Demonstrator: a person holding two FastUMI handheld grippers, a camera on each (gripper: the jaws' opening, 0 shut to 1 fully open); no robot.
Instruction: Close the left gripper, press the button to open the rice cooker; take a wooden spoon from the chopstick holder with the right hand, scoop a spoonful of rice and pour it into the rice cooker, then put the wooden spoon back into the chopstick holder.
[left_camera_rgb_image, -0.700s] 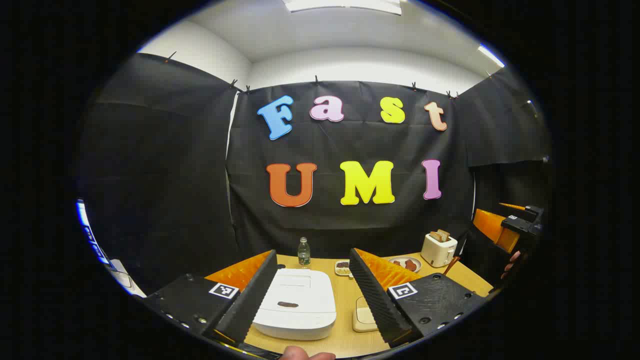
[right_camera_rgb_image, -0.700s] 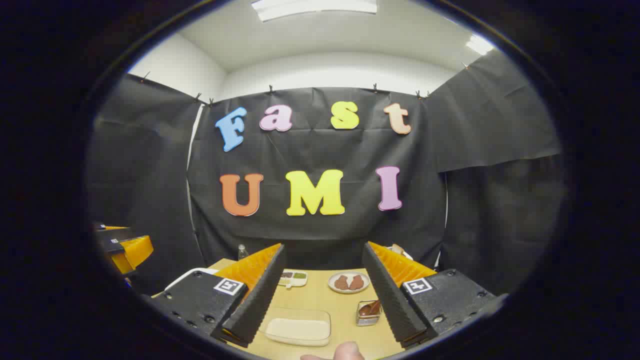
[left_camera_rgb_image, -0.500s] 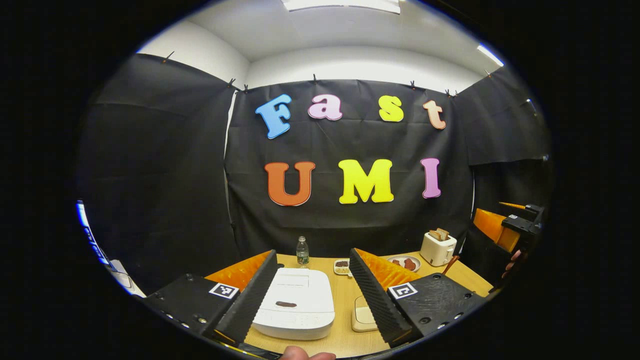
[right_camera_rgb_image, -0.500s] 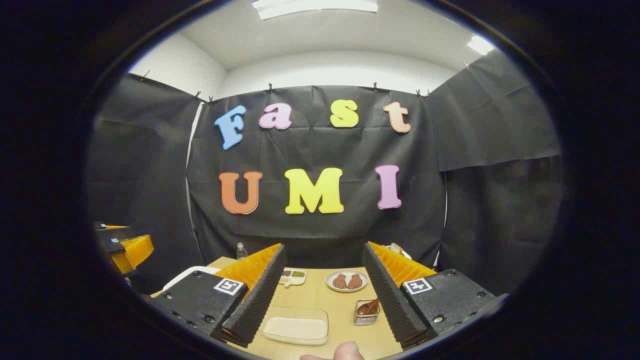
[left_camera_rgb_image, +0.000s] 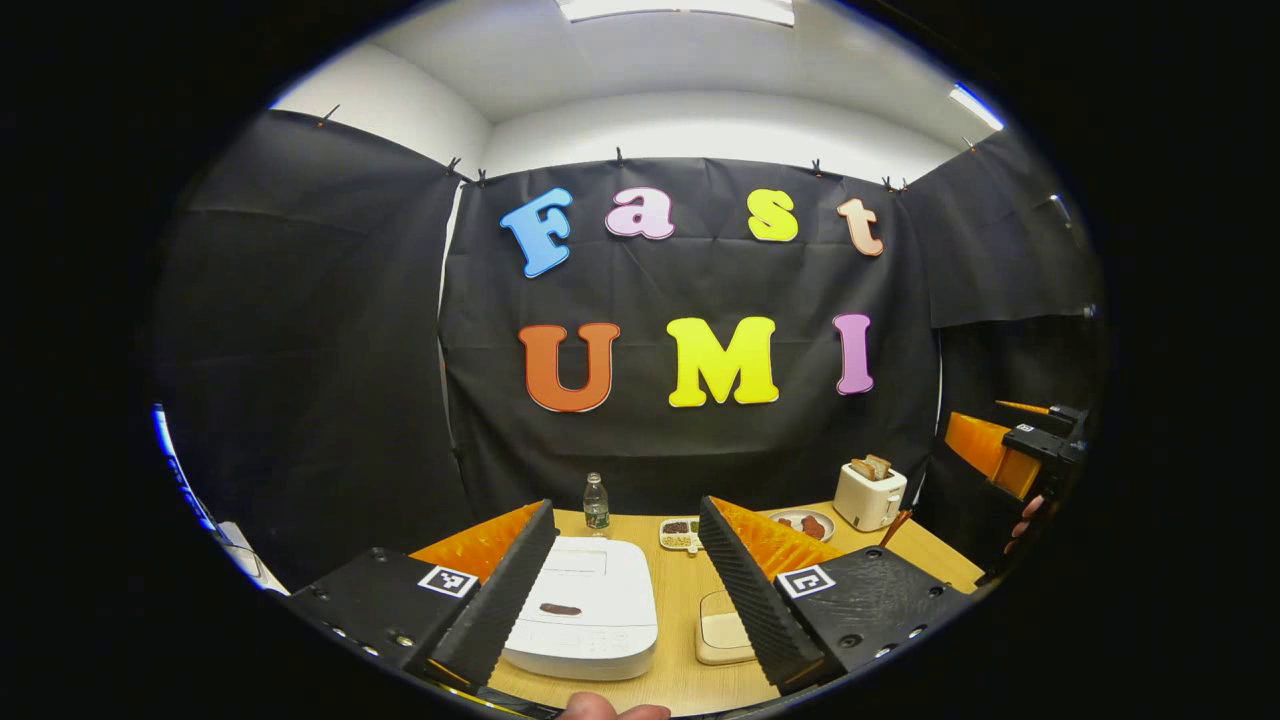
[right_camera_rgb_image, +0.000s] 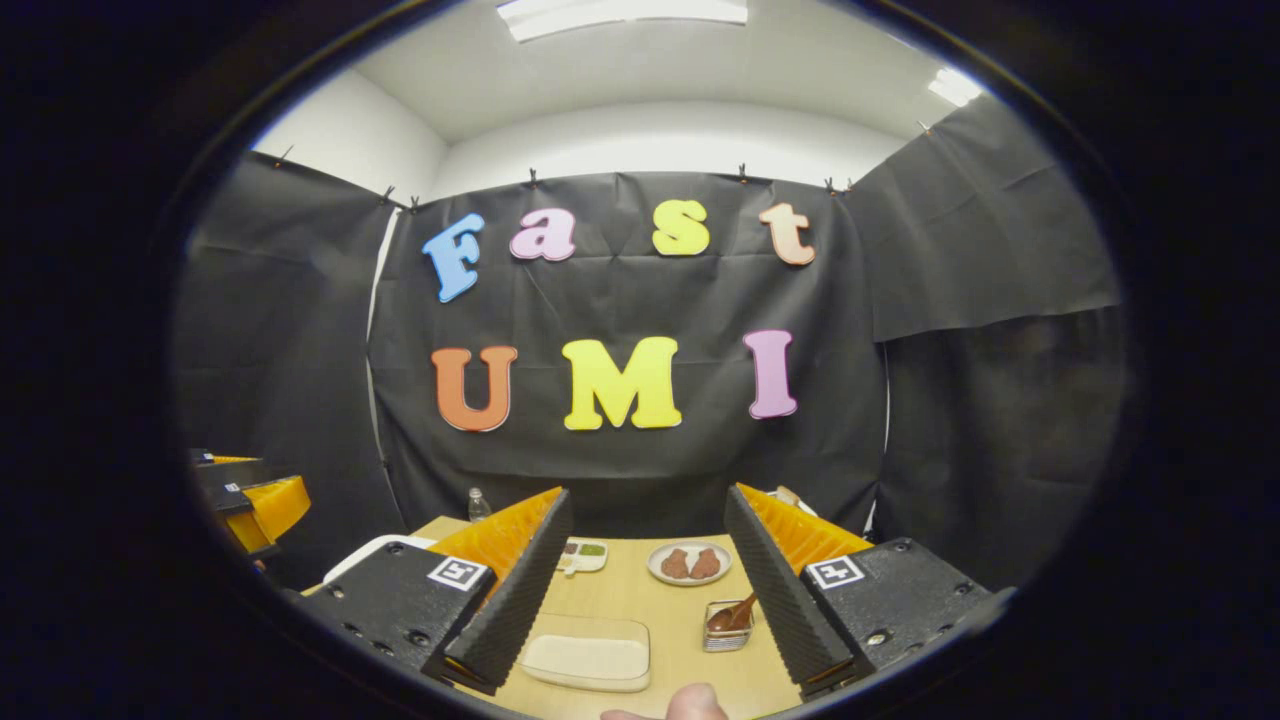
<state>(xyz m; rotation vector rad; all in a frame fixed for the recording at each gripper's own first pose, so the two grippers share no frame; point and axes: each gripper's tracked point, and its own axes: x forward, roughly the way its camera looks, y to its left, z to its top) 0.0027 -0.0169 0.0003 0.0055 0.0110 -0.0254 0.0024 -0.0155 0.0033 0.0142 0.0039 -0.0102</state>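
Observation:
In the left gripper view the white rice cooker (left_camera_rgb_image: 585, 625) sits with its lid down, a dark button (left_camera_rgb_image: 560, 609) on top. My left gripper (left_camera_rgb_image: 625, 508) is open above it, one finger on each side. A clear tray of rice (left_camera_rgb_image: 722, 635) lies to the cooker's right. In the right gripper view my right gripper (right_camera_rgb_image: 646, 492) is open over the table. The rice tray (right_camera_rgb_image: 585, 655) lies between its fingers. A metal chopstick holder (right_camera_rgb_image: 722, 638) with the wooden spoon (right_camera_rgb_image: 737, 613) stands by the right finger. The cooker's edge (right_camera_rgb_image: 375, 550) peeks past the left finger.
A toaster (left_camera_rgb_image: 868, 495), a plate of brown food (left_camera_rgb_image: 805, 523), a small compartment dish (left_camera_rgb_image: 680, 533) and a water bottle (left_camera_rgb_image: 596, 502) stand along the back of the wooden table (left_camera_rgb_image: 690, 600). The plate (right_camera_rgb_image: 688, 563) and dish (right_camera_rgb_image: 583, 555) lie beyond the right gripper. Black cloth walls the booth.
Both cameras have drifted slightly, so the cooker, tray and holder sit a little farther left in their views. Both grippers stay open.

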